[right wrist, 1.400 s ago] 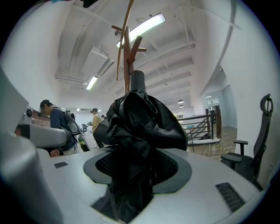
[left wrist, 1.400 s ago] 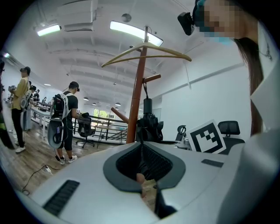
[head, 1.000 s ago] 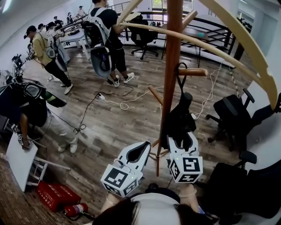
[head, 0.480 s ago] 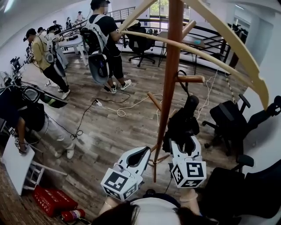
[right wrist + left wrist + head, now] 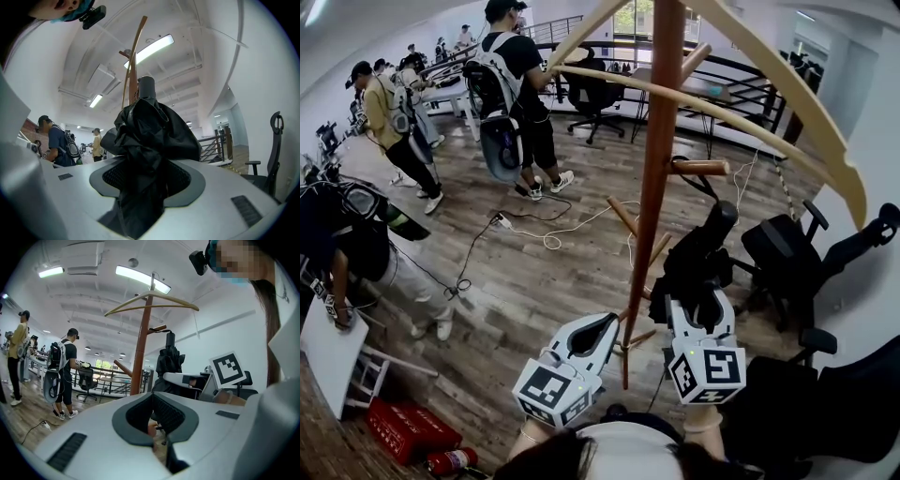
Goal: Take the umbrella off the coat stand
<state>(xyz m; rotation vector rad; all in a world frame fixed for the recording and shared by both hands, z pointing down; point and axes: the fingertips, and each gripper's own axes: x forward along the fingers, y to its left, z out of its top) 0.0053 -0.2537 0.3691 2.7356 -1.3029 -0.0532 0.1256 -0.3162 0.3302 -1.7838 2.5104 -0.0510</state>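
Note:
The wooden coat stand rises in front of me, with a short peg on its right side. A black folded umbrella hangs tilted below that peg. Its thin strap runs up to the peg and seems looped over it. My right gripper is shut on the umbrella's lower folds. In the right gripper view the black fabric fills the gap between the jaws. My left gripper hangs left of the pole, shut and holding nothing. The left gripper view shows the stand and the umbrella ahead.
Black office chairs stand close on the right. Several people with backpacks stand at the far left. A white cable trails over the wooden floor. A red box and a fire extinguisher lie near my left foot.
My right gripper has risen with the umbrella. The umbrella's top has swung out to the right and the strap has slackened. The left gripper stayed put.

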